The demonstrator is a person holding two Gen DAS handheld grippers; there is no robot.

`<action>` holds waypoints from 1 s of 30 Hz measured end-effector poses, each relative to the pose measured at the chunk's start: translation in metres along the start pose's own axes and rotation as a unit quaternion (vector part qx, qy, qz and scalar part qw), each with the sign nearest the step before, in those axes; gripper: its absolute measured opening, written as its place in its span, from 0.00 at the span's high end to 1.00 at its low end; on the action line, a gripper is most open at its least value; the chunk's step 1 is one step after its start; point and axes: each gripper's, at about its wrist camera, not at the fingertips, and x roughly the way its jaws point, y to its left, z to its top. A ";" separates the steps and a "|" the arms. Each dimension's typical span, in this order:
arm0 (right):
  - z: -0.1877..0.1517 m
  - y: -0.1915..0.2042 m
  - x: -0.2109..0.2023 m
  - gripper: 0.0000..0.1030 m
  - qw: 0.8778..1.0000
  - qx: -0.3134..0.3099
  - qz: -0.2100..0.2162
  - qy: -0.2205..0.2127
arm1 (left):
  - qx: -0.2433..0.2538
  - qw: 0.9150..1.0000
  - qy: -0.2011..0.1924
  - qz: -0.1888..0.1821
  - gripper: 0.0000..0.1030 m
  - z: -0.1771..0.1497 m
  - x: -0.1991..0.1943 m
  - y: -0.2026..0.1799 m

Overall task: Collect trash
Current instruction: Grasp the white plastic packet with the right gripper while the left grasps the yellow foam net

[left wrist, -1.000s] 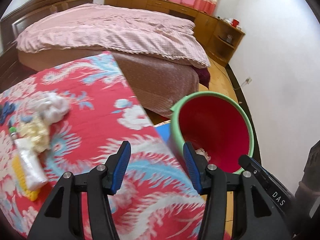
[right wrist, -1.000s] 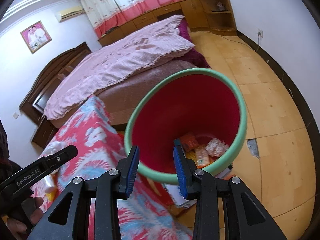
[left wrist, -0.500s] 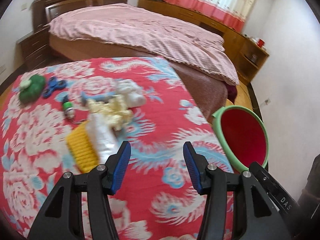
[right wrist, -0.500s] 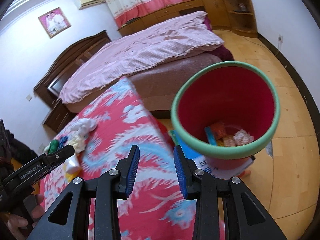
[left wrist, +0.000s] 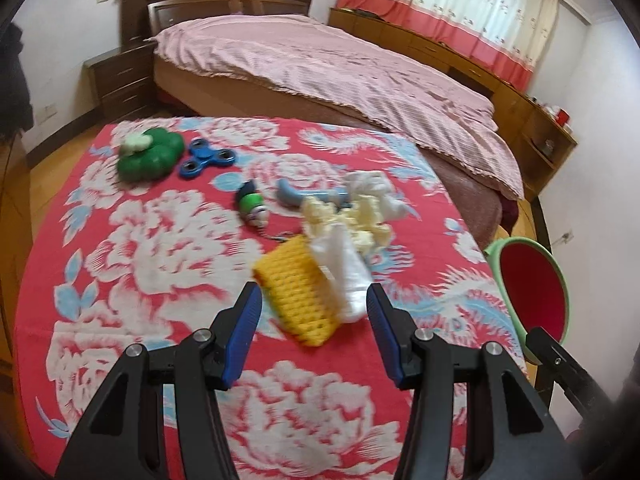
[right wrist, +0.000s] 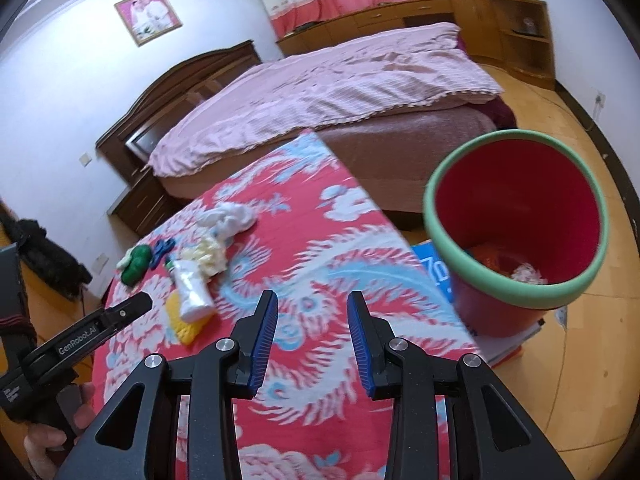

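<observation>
From the left wrist view, my left gripper point(left wrist: 314, 320) has its blue pads point(left wrist: 244, 332) spread roughly halfway, with nothing pinched between them. The pads touch no item; they hang above the red floral tablecloth point(left wrist: 160, 264). A yellow ribbed block point(left wrist: 298, 292) lies on the cloth in line with the gap between the fingers, beyond the tips and apart from them. A white crumpled plastic wrapper point(left wrist: 340, 272) rests against the far right side of that block. Beyond the wrapper lie a cream crumpled wad point(left wrist: 360, 220) and a white crumpled tissue point(left wrist: 372, 188), touching each other. A blue-grey curved piece point(left wrist: 292, 196) pokes out from under them on the left.

Left of the yellow block and farther off I note a small green-and-white keyring figure point(left wrist: 252, 206), a blue fidget spinner point(left wrist: 206, 158) and a green toy point(left wrist: 148, 156), the last two side by side.

From the right wrist view, my right gripper point(right wrist: 312, 340) stands with its pads parted by a narrower gap and empty, above bare cloth. The red bin with a green rim point(right wrist: 516, 232) sits on the floor just off the right edge of the tablecloth. Some scraps lie at its bottom; I cannot identify them. The yellow block point(right wrist: 186, 322) lies well to the left of this gripper. The pink-covered bed point(right wrist: 320, 92) stands behind the table.
</observation>
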 end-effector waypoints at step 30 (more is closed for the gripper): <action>-0.010 0.111 0.093 0.57 0.987 -0.129 0.048 0.083 | -0.093 0.995 0.015 0.044 0.47 -0.008 0.014 0.097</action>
